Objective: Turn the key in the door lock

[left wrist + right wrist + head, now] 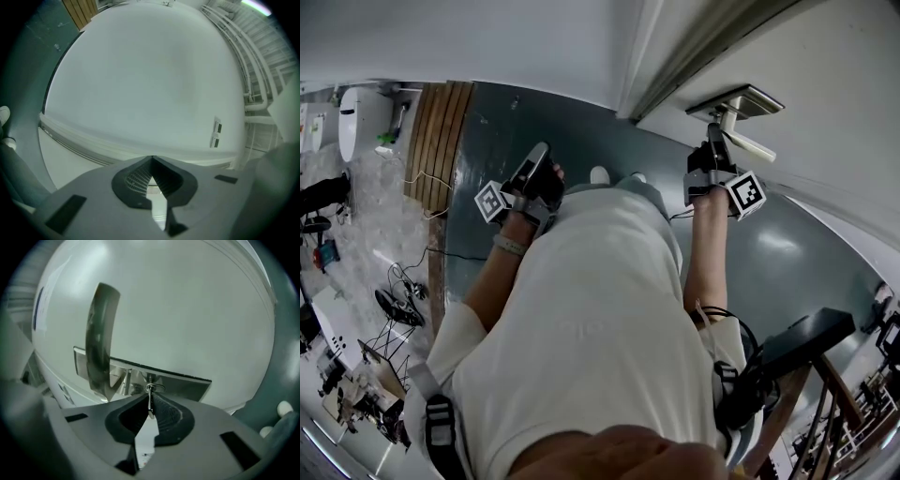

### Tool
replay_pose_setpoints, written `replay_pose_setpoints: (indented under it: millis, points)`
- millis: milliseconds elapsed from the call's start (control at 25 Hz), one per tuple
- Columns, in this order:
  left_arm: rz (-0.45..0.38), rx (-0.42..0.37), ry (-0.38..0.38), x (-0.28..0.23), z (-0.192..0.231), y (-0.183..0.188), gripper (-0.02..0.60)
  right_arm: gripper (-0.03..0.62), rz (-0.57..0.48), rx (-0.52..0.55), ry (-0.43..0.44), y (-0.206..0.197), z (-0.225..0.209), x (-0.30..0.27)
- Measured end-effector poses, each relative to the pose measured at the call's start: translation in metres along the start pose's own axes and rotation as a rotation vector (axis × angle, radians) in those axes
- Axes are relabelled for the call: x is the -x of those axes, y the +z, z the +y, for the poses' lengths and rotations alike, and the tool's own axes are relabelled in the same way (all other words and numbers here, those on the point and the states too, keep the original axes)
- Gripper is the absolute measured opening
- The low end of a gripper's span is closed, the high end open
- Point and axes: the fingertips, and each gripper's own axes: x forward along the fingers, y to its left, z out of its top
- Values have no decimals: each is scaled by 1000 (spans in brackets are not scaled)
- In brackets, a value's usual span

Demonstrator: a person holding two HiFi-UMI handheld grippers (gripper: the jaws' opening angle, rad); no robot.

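In the right gripper view a thin metal key stands edge-on between the dark pads of my right gripper, which is shut on it. Its ring sits against the silver lock plate on the white door. The lever handle hangs just left of the key. From the head view, the right gripper points at the lock plate beside the handle. My left gripper is held away from the door at the left, and its jaws are shut on nothing.
The floor is dark green, with wooden boards at the far left. Cables and gear lie on the floor at the left. A black stand and railing are at lower right. The left gripper faces a white wall with a double socket.
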Motion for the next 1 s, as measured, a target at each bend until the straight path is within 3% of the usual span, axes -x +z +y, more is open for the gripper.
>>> replay_pose_setpoints:
  millis: [200, 320, 400, 600, 680, 760, 1000]
  points:
    - [-2, 3, -3, 1, 1, 1, 8, 40, -18, -214, 79, 1, -4, 0]
    - [-6, 7, 0, 1, 2, 1, 8, 41, -20, -241, 100, 2, -5, -1]
    - [-9, 10, 1, 1, 3, 2, 8, 41, -11, -178, 93, 1, -4, -1]
    - [-20, 20, -6, 1, 2, 3, 8, 41, -12, 111, 10, 10, 3, 7]
    - [-33, 40, -12, 1, 3, 4, 8, 43, 9, 308, -28, 15, 8, 16]
    - [-41, 53, -23, 0, 4, 6, 8, 43, 52, 614, -64, 17, 16, 24]
    - [-28, 63, -50, -8, 3, 4, 8, 46, 185, 1935, -276, -3, 26, 42]
